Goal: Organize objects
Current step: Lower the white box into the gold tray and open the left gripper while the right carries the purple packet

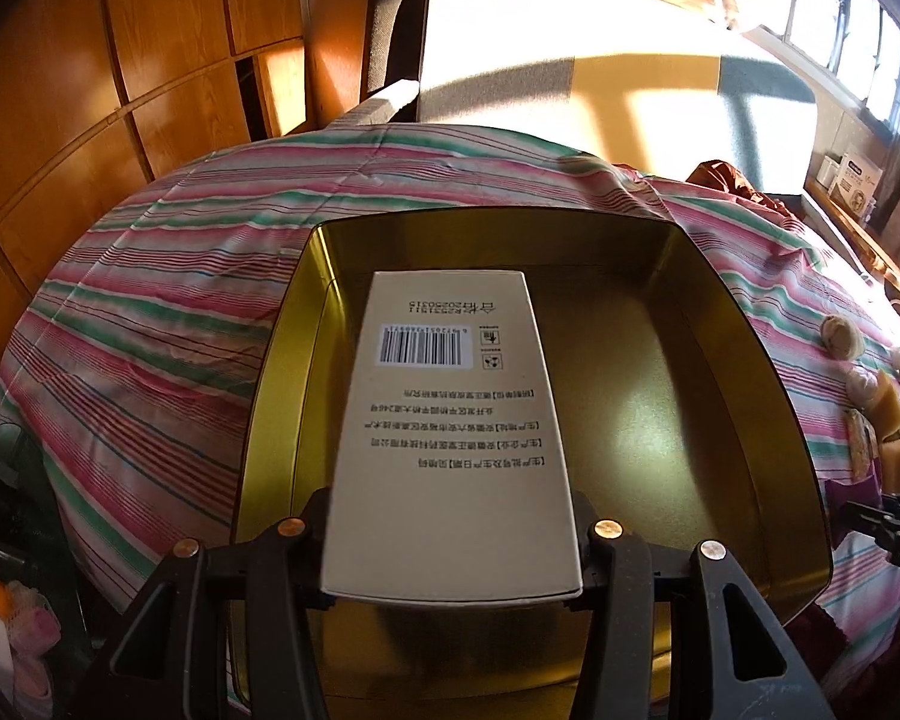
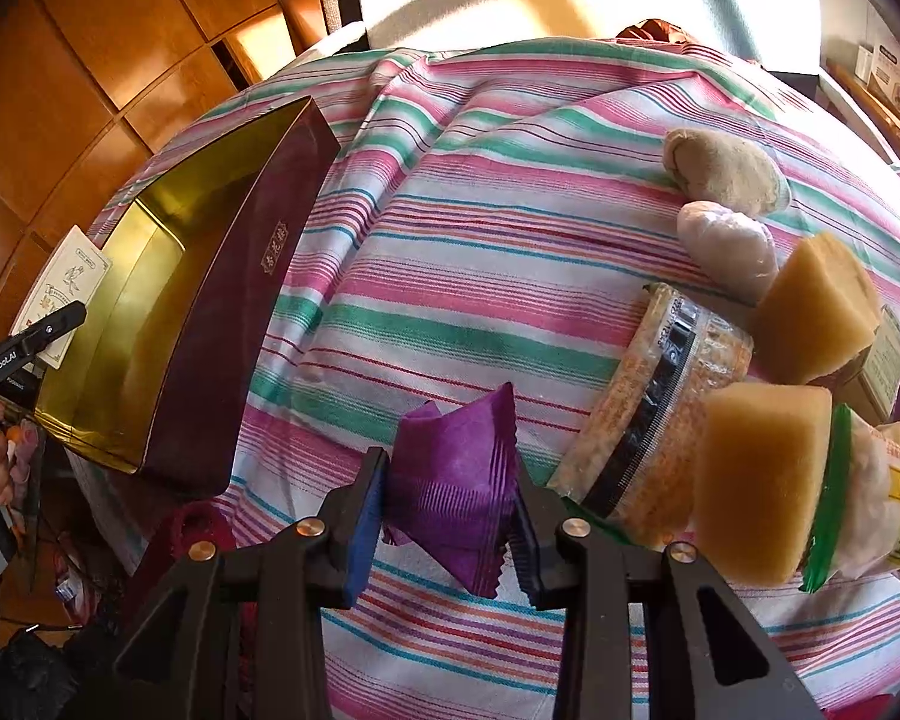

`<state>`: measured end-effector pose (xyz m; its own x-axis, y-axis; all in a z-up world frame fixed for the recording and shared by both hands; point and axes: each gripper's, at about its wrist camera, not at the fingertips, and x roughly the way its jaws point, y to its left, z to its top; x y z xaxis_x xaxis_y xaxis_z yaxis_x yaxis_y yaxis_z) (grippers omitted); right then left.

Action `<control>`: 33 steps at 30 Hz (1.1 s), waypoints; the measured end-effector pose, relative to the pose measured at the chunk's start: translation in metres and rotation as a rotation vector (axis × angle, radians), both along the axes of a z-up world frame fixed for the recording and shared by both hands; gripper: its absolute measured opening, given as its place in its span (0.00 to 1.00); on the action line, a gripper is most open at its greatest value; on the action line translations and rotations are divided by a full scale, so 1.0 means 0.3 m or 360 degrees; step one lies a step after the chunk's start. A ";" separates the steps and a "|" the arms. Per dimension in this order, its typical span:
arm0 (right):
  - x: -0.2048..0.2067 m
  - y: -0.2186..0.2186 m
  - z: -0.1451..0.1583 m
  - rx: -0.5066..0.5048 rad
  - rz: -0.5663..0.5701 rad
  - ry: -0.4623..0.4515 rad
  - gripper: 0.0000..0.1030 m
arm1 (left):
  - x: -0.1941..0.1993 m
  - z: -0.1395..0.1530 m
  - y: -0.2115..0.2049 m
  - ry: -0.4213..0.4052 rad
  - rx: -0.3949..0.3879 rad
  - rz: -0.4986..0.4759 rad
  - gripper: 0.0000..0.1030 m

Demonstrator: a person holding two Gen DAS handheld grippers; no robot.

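Note:
My left gripper [image 1: 453, 531] is shut on a white carton [image 1: 450, 420] with a barcode, held over the open gold-lined tin [image 1: 744, 372] on the striped cloth. In the right wrist view the tin [image 2: 234, 312] has a dark maroon outer wall, and the carton [image 2: 63, 294] and left gripper [image 2: 30, 348] show at its far left end. My right gripper [image 2: 450, 516] is shut on a purple foil packet [image 2: 459, 480], just above the cloth, to the right of the tin.
A pile of snacks lies on the right of the striped cloth [image 2: 450, 228]: yellow cake blocks [image 2: 756, 480], a grainy packet [image 2: 648, 408], wrapped buns [image 2: 726, 168] and a green-edged bag [image 2: 870, 498]. A wooden wardrobe [image 1: 90, 120] stands to the left.

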<state>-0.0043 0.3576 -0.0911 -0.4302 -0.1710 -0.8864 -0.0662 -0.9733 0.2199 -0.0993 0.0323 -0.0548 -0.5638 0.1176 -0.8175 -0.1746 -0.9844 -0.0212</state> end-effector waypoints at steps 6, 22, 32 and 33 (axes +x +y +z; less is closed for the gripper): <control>-0.001 0.006 0.002 0.0003 -0.0009 0.0006 0.36 | -0.146 -0.008 -0.022 -0.0067 0.0014 0.0067 0.49; -0.011 0.016 0.002 0.0057 -0.0032 0.0033 0.36 | -0.260 -0.028 -0.049 0.0025 -0.0142 0.0192 0.74; 0.008 0.034 0.042 0.0065 -0.0131 0.0108 0.36 | 0.005 0.174 -0.055 0.0428 -0.0151 0.0192 0.85; 0.009 0.029 0.053 0.0044 -0.0146 0.0125 0.36 | 0.026 0.187 -0.059 0.0433 -0.0128 0.0189 0.87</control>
